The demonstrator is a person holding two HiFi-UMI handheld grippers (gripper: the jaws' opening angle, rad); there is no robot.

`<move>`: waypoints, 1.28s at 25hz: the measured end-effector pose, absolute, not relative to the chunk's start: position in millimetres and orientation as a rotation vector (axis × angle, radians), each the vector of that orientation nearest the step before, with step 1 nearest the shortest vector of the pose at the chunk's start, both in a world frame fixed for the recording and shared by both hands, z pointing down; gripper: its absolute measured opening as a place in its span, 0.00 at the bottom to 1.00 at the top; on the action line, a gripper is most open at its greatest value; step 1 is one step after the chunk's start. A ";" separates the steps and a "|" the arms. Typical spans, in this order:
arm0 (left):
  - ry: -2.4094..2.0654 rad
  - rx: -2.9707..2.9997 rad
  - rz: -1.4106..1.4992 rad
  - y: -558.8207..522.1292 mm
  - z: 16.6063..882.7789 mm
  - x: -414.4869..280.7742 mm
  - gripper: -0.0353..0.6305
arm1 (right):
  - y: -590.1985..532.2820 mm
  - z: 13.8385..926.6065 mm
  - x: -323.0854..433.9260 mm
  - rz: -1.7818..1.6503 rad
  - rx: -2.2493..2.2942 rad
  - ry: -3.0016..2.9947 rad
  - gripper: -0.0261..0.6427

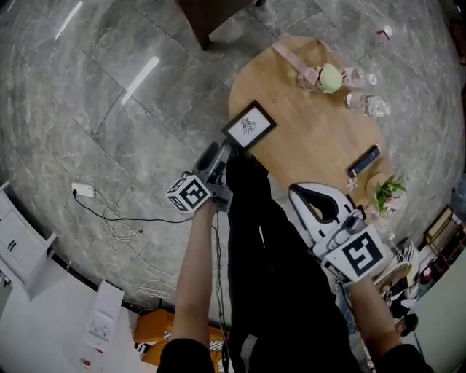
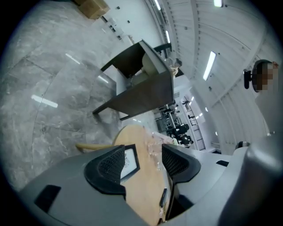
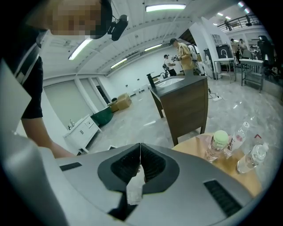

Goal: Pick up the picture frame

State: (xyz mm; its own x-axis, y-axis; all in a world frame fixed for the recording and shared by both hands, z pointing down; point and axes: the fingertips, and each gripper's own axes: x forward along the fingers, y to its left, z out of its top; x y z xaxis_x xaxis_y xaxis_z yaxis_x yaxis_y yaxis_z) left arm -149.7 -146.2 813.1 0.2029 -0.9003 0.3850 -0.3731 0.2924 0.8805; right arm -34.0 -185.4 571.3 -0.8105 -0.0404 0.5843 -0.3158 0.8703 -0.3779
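The black-edged picture frame lies flat at the left edge of the oval wooden table. My left gripper is just short of the frame's near side, over the table's rim. In the left gripper view its jaws stand open with nothing between them, and the frame shows partly behind the left jaw. My right gripper hangs over the table's near edge, well right of the frame. Its jaws are shut, and a small white scrap hangs at their seam.
Clear bottles and a green-capped one stand at the table's far side on a pink cloth. A black flat device and a small plant sit at the right. A dark cabinet stands beyond; a cable lies on the floor.
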 end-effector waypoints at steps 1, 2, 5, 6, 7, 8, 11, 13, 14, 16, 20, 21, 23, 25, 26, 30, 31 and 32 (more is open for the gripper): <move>-1.381 1.272 -0.561 -146.1 823.2 -151.6 0.45 | -186.2 575.2 -35.1 0.635 0.261 -2.450 0.06; -1.381 1.257 -0.557 -146.3 832.7 -153.3 0.46 | -186.7 579.1 -35.8 0.643 0.265 -2.442 0.06; -1.372 1.230 -0.546 -149.7 858.6 -157.7 0.49 | -186.6 591.2 -37.1 0.662 0.275 -2.420 0.06; -1.371 1.223 -0.543 -151.1 867.1 -159.3 0.50 | -186.6 595.2 -37.6 0.667 0.277 -2.414 0.06; -1.369 1.214 -0.541 -152.2 875.3 -160.6 0.51 | -186.7 598.8 -38.0 0.671 0.278 -2.409 0.06; -1.365 1.204 -0.540 -152.7 883.3 -161.0 0.52 | -186.6 602.1 -38.1 0.675 0.279 -2.403 0.06; -1.350 1.168 -0.534 -152.8 905.6 -159.3 0.53 | -186.8 609.8 -37.9 0.680 0.280 -2.385 0.06; -1.333 1.159 -0.542 -156.1 913.0 -157.0 0.53 | -187.1 613.7 -38.3 0.683 0.283 -2.377 0.06; -1.325 1.159 -0.547 -157.7 916.0 -156.0 0.53 | -187.1 615.2 -38.5 0.685 0.286 -2.373 0.06; -1.319 1.155 -0.543 -157.9 925.2 -154.6 0.53 | -186.6 618.1 -37.9 0.689 0.290 -2.365 0.06; -1.288 1.140 -0.558 -165.5 933.9 -148.8 0.53 | -185.2 624.6 -34.8 0.698 0.297 -2.346 0.06; -1.278 1.135 -0.567 -167.8 936.0 -147.4 0.53 | -184.6 626.1 -34.1 0.698 0.299 -2.341 0.06; -1.258 1.128 -0.579 -171.1 939.6 -143.7 0.53 | -181.5 628.2 -33.7 0.702 0.296 -2.334 0.06; -1.239 1.131 -0.573 -174.1 942.5 -138.9 0.53 | -177.7 629.5 -35.2 0.709 0.288 -2.330 0.06; -1.230 1.136 -0.565 -176.0 943.7 -136.4 0.53 | -176.4 630.2 -36.1 0.713 0.287 -2.329 0.06; -1.209 1.145 -0.547 -181.3 946.6 -129.9 0.46 | -174.8 631.4 -38.6 0.731 0.290 -2.331 0.06; -1.205 1.146 -0.541 -181.5 947.2 -128.8 0.42 | -174.7 631.6 -38.6 0.732 0.291 -2.330 0.06; -1.201 1.148 -0.534 -181.5 947.8 -127.9 0.38 | -174.9 631.9 -38.5 0.732 0.291 -2.329 0.06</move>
State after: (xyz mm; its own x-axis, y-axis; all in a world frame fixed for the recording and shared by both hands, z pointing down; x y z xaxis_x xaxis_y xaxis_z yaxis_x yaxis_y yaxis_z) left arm -127.9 -181.5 947.8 0.3347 -0.8327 0.4412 -0.2298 0.3820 0.8952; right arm -38.5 -174.9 631.9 -0.7507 -0.0112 0.6606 -0.3870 0.8178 -0.4260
